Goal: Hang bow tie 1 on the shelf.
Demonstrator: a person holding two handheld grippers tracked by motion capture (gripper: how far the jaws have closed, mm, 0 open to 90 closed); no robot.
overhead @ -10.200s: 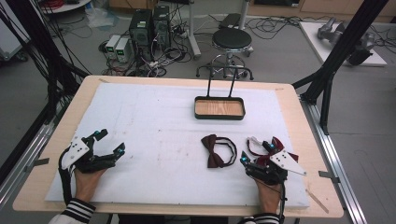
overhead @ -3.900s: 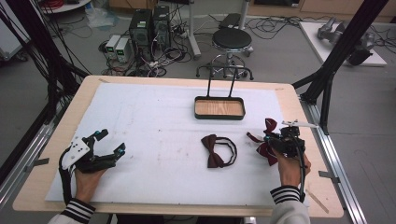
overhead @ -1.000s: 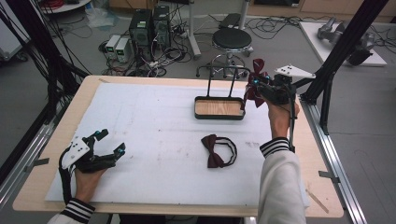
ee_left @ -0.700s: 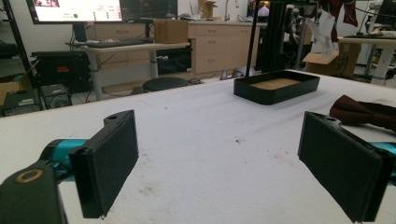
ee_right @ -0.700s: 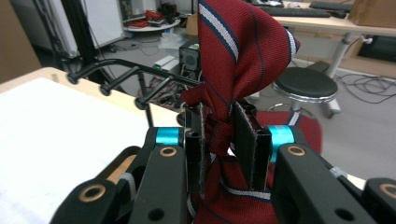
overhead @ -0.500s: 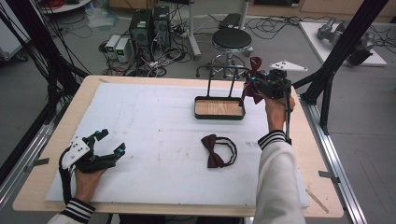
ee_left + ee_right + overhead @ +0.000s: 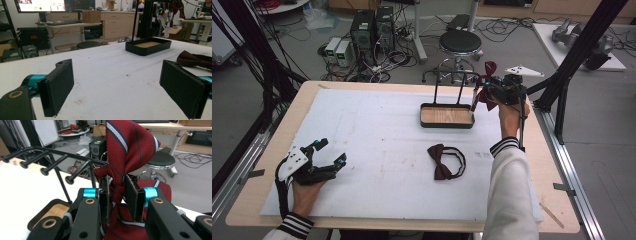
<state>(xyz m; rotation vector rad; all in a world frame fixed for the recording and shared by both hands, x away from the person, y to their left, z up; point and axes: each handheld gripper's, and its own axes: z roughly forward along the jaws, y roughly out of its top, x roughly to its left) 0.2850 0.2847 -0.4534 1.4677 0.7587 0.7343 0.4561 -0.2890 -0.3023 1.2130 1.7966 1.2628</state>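
Striped red bow tie (image 7: 125,150) pinched at knot by right gripper (image 7: 117,195), held in upper right of high view beside rack pegs (image 7: 45,171), above tray (image 7: 447,116). Second bow tie (image 7: 446,161) laid flat at centre. Left gripper (image 7: 328,156) rested lower left, jaws spread.

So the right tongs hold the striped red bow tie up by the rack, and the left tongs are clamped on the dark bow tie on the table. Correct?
Not quite. The right tongs do grip the striped red bow tie by the rack, but the left tongs stand open and hold nothing, as the left gripper view shows. The dark bow tie lies on the table, apart from them.
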